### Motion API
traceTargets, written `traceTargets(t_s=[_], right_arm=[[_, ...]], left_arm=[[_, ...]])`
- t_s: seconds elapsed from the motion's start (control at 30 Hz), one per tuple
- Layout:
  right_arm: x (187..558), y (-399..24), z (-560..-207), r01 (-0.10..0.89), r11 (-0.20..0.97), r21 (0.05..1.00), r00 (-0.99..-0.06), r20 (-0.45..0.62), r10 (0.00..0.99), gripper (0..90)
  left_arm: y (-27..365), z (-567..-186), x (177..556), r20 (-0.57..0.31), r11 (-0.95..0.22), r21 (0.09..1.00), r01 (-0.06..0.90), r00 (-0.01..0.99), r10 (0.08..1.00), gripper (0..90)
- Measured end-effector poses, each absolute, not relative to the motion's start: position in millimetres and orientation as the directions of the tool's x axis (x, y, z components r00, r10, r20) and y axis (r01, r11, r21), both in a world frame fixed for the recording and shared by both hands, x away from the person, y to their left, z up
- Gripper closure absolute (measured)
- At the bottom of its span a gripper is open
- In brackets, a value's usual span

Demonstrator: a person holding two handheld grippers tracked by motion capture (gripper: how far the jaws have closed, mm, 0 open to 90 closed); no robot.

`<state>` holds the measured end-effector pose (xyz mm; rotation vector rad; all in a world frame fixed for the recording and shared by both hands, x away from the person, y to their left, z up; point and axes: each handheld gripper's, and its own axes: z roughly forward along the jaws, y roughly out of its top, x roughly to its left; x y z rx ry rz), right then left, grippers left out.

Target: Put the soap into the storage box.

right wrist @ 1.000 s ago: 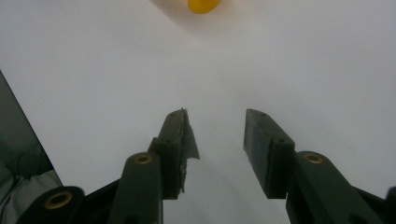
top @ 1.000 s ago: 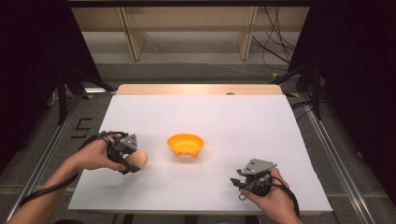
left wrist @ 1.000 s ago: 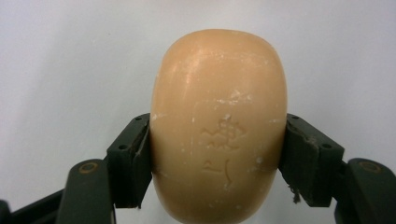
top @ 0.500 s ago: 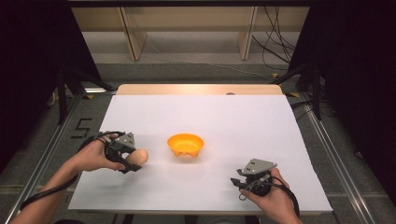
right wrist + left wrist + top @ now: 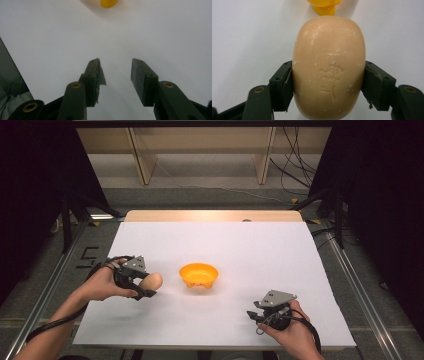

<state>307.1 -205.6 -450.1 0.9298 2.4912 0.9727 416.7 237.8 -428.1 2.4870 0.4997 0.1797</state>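
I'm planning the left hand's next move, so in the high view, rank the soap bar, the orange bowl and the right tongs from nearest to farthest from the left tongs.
1. Soap bar: clamped in the left tongs, at the table's left.
2. Orange bowl: just past the soap, mid-table.
3. Right tongs: open, near the front edge at right.

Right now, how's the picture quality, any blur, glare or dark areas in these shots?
High view: table evenly lit, surroundings nearly black, soft shadows under both hands. Left gripper view: soap bar sharp, orange bowl behind it blurred. Right gripper view: jaws fairly sharp, bowl soft, white surface washed out.
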Motion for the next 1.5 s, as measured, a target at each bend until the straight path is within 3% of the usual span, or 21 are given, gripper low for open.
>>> traceTargets(t_s=[1.5], right_arm=[[306,-206,-449,0.460,0.541,0.704,-0.733,-0.043,0.679,59.3]], left_arm=[[213,-411,433,0.021,-0.713,0.642,0.282,0.923,0.384,32.2]])
